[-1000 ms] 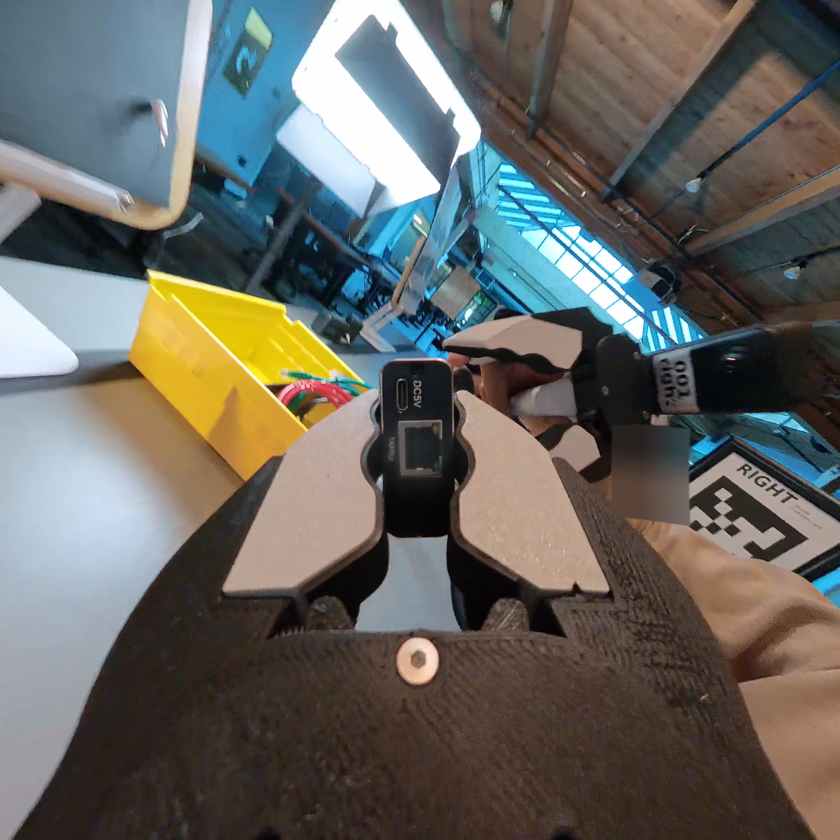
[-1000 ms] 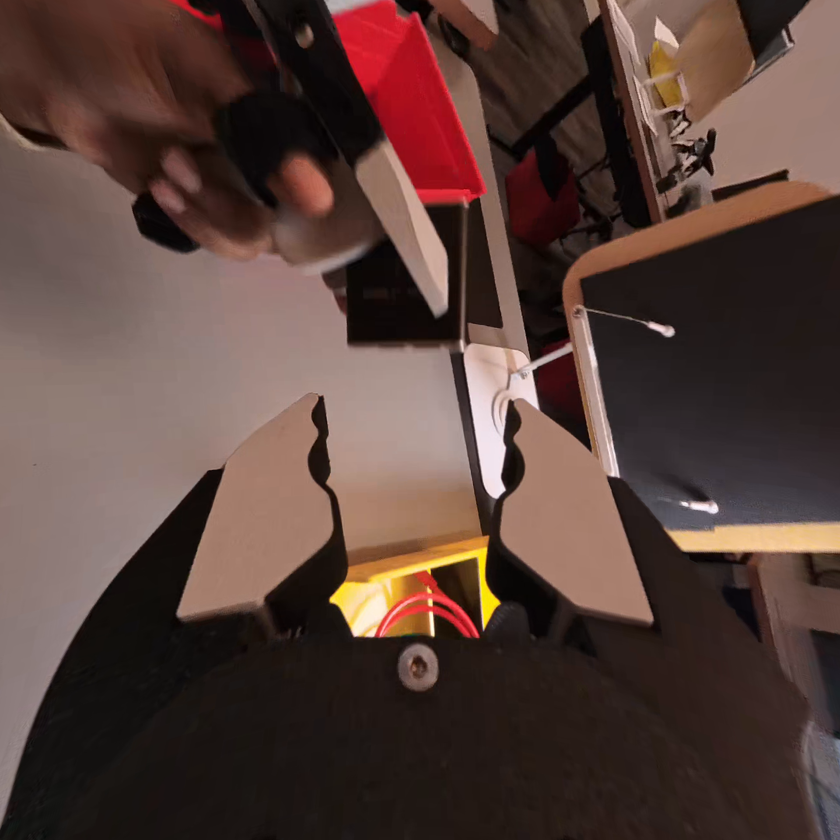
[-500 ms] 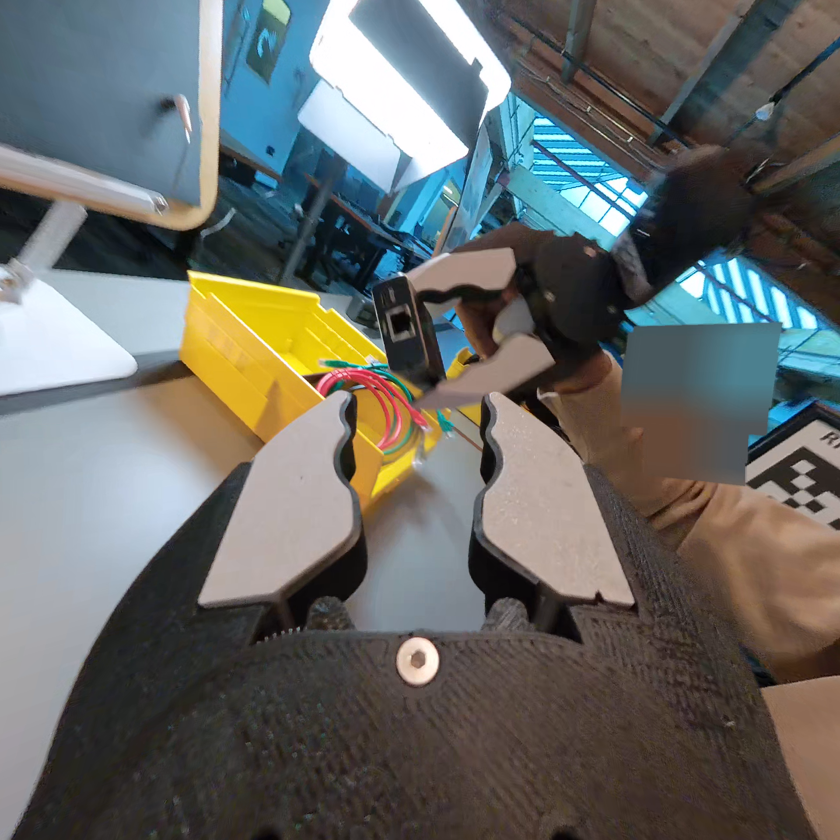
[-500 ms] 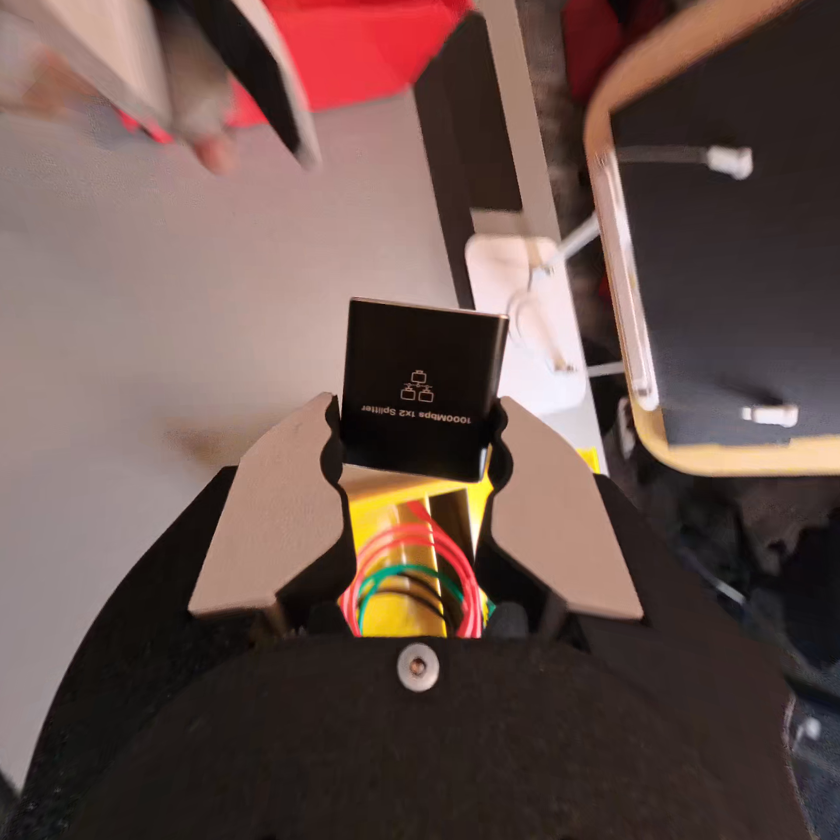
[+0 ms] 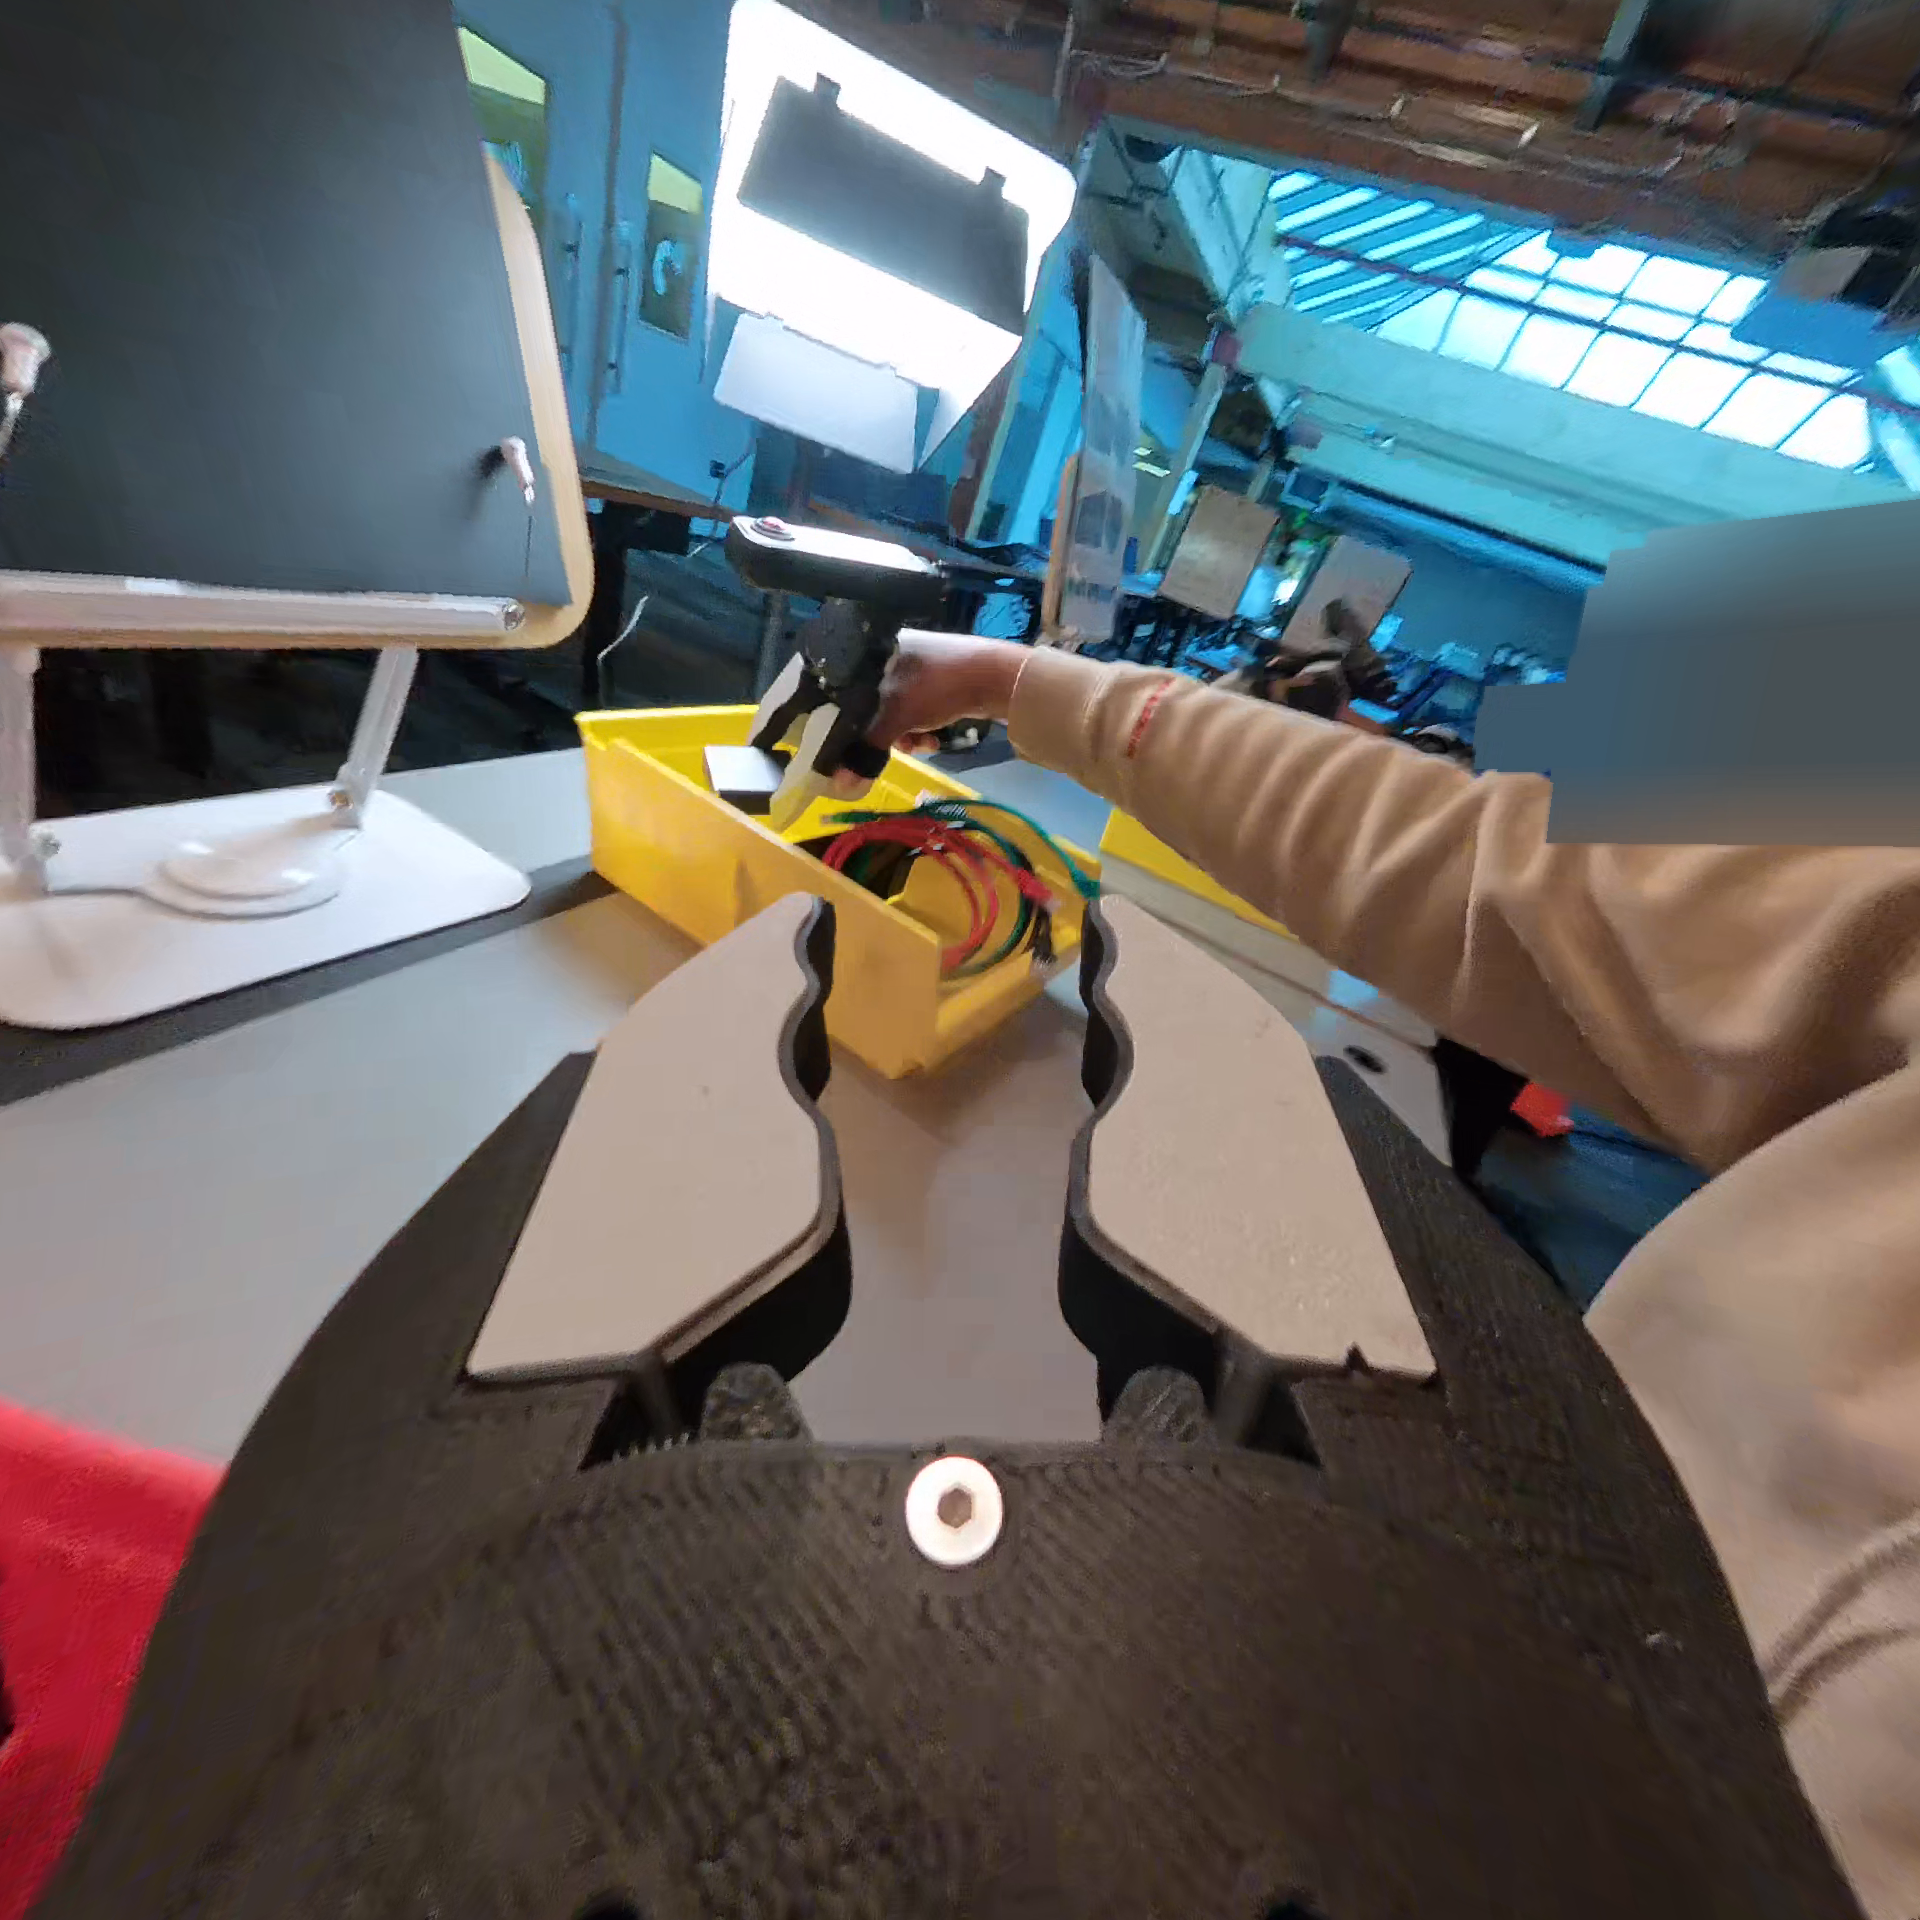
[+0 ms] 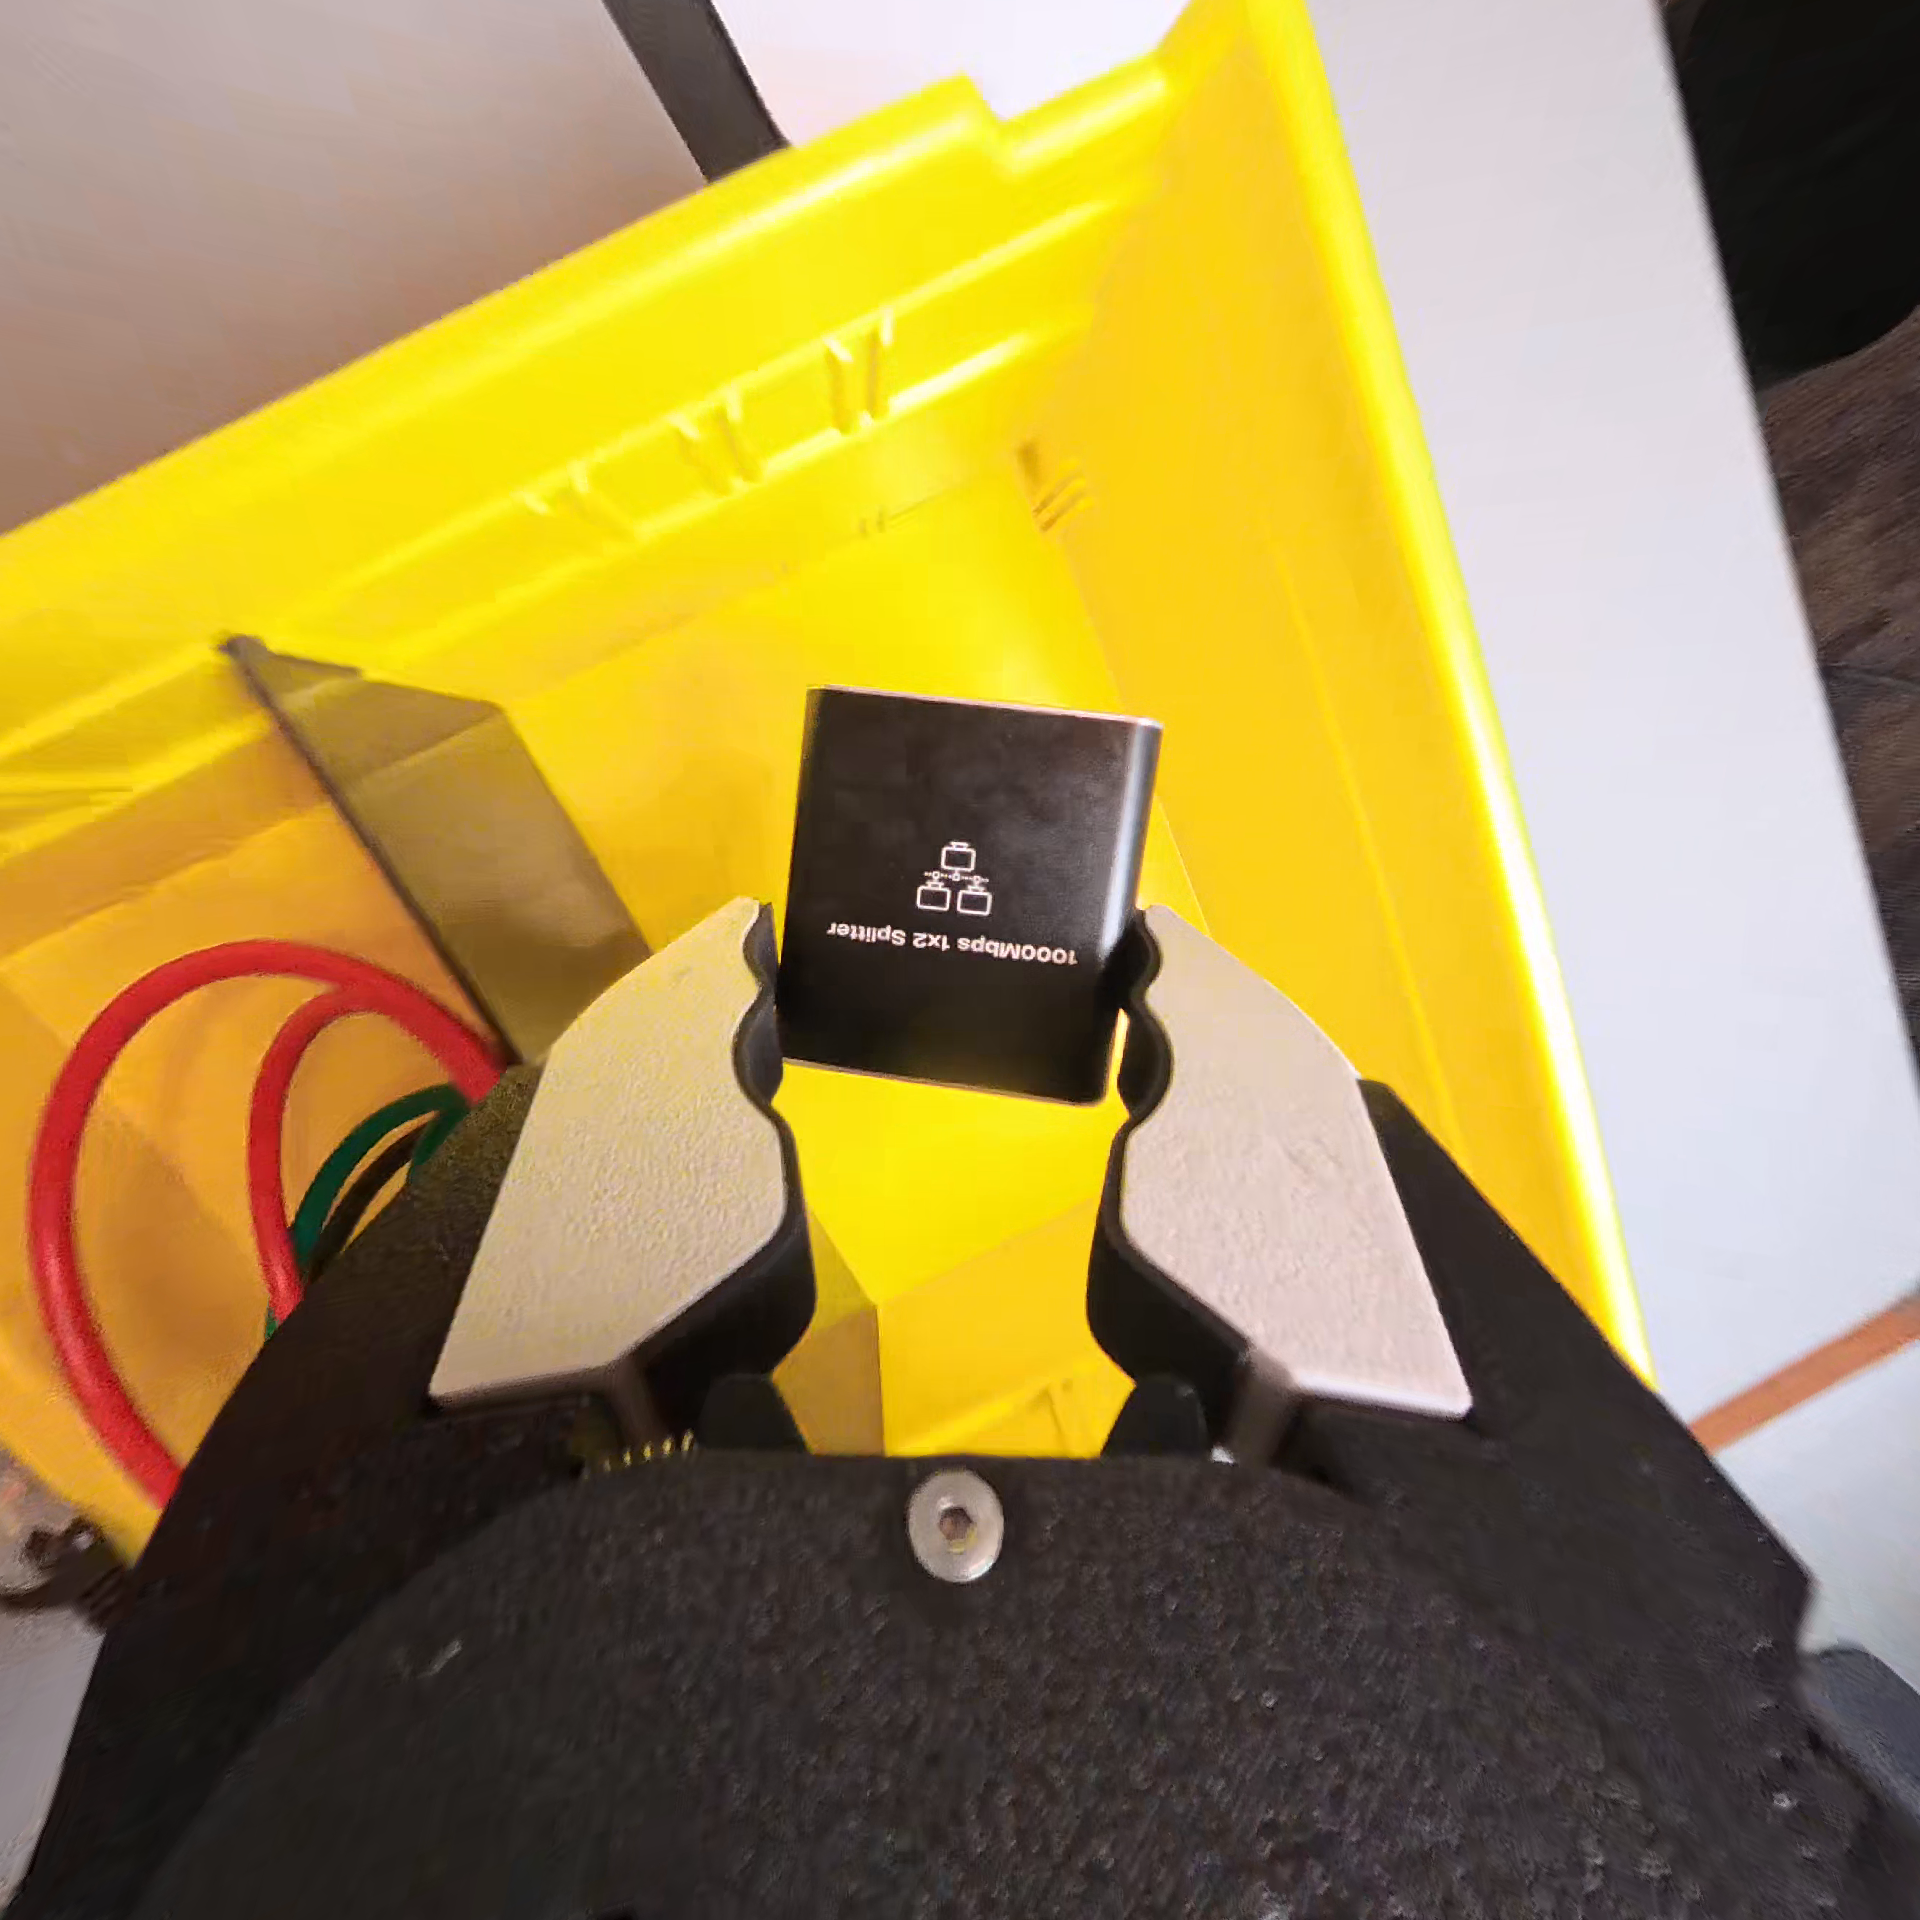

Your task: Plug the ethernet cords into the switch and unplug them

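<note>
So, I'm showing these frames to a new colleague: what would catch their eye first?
Probably the bright yellow bin filling the right wrist view, with the small black switch pinched in the right gripper jaws just above its floor. Next, the red and green ethernet cords coiled in the bin's near compartment in the left wrist view, beyond the open, empty left gripper.

Bright yellow bin (image 6: 727, 436), with red and green cords (image 5: 966, 883) coiled at its 6 o'clock end. The switch (image 6: 966, 894) is glossy black with white markings. Grey surface (image 5: 260, 1143), tan sleeve (image 5: 1455, 883), white stand base (image 5: 239, 914).
</note>
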Tool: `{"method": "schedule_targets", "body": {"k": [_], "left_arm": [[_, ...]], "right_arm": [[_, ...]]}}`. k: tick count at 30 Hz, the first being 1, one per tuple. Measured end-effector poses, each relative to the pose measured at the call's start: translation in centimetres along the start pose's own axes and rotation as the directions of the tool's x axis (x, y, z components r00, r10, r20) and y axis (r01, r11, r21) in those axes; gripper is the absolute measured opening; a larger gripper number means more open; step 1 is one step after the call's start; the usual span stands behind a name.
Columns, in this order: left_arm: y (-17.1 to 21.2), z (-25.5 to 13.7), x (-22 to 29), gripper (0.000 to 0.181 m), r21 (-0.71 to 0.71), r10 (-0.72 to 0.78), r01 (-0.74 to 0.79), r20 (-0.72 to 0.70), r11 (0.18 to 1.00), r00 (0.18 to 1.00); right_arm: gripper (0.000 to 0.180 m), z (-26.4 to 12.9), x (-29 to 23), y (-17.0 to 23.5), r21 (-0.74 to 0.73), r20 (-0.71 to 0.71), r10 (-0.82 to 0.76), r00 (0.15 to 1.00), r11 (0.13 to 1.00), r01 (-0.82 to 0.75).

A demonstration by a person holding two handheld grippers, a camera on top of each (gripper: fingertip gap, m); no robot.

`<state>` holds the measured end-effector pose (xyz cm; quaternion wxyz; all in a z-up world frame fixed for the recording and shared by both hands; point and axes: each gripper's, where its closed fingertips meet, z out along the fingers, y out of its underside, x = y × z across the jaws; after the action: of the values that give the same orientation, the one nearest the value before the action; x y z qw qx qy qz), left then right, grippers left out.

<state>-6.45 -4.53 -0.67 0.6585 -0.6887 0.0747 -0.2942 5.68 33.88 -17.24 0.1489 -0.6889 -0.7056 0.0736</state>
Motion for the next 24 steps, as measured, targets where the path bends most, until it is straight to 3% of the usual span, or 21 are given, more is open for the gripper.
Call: {"method": "schedule_targets", "body": {"k": [4,8,11,17,21,24], "left_arm": [[3.3,-1.7,-1.3,0.045,-0.036,0.063,-0.06,0.101,0.998,0.993],[4.5,-2.6,-3.4,0.046,-0.047,0.113,-0.106,0.197,0.993,0.974],[4.6,-3.1,-4.5,0.046,-0.056,0.144,-0.134,0.245,0.989,0.959],[4.3,-4.4,-5.4,0.048,-0.062,0.161,-0.15,0.284,0.987,0.945],[2.9,-6.4,-6.1,0.053,-0.076,0.2,-0.185,0.333,0.98,0.921],[1.5,-8.7,-6.7,0.055,-0.104,0.231,-0.207,0.371,0.973,0.899]], "right_arm": [[0.063,2.3,0.5,0.1,-0.022,0.043,0.04,0.998,0.999,-0.039],[0.062,3.3,1.3,0.7,-0.054,0.004,0.039,0.999,0.998,-0.038],[0.064,2.6,2.2,0.1,0.015,-0.056,0.056,0.997,0.998,-0.055],[0.065,-5.0,2.0,-3.6,0.298,-0.207,0.077,0.975,0.955,-0.012],[0.06,-11.4,-3.8,-4.9,0.458,-0.231,0.031,0.972,0.885,0.08],[0.055,-13.6,-9.6,-3.0,0.446,-0.263,-0.061,0.963,0.877,0.177]]}}
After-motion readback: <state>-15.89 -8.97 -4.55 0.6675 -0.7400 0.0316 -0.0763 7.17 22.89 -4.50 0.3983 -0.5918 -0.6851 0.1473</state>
